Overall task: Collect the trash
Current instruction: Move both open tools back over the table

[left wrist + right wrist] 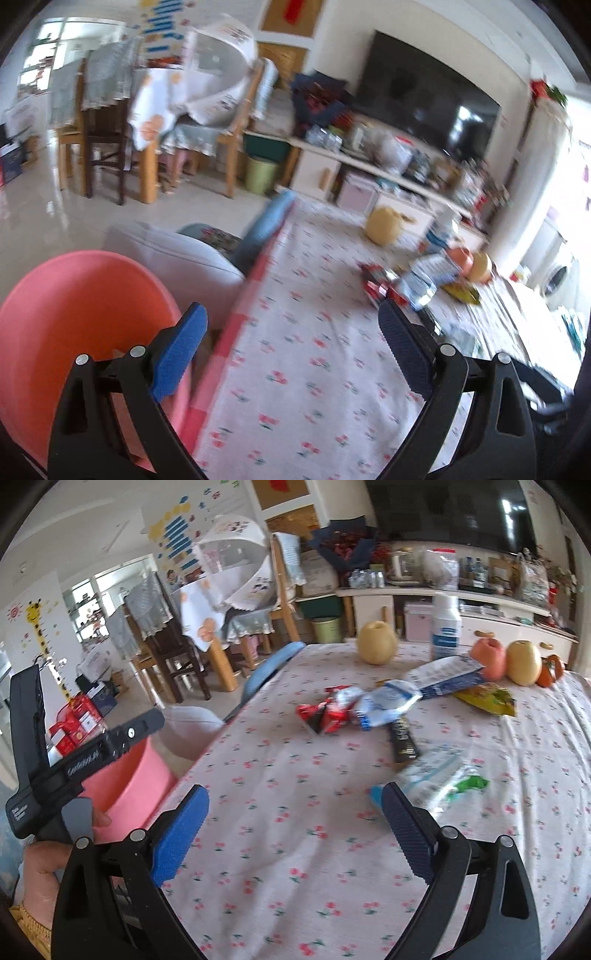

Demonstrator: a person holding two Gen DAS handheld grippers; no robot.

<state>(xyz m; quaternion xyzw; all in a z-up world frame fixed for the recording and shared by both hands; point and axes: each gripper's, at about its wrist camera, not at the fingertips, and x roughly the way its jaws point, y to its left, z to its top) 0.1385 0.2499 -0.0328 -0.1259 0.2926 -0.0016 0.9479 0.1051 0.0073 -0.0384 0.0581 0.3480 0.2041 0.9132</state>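
Snack wrappers lie on the floral tablecloth (295,805): a red wrapper (325,710), a white-blue wrapper (388,701), a black wrapper (402,738), a yellow wrapper (487,699) and a clear green-tipped wrapper (439,775). A pink bin (74,314) stands beside the table's left edge; it also shows in the right wrist view (129,779). My left gripper (291,325) is open and empty, over the table edge next to the bin. My right gripper (295,805) is open and empty above the cloth, its right finger close to the clear wrapper.
A pear (376,642), a white bottle (447,627), an apple (487,659) and another pear (522,662) stand at the table's far side. A grey seat (177,258) sits left of the table. Chairs, a green bin (260,173) and a TV cabinet are beyond.
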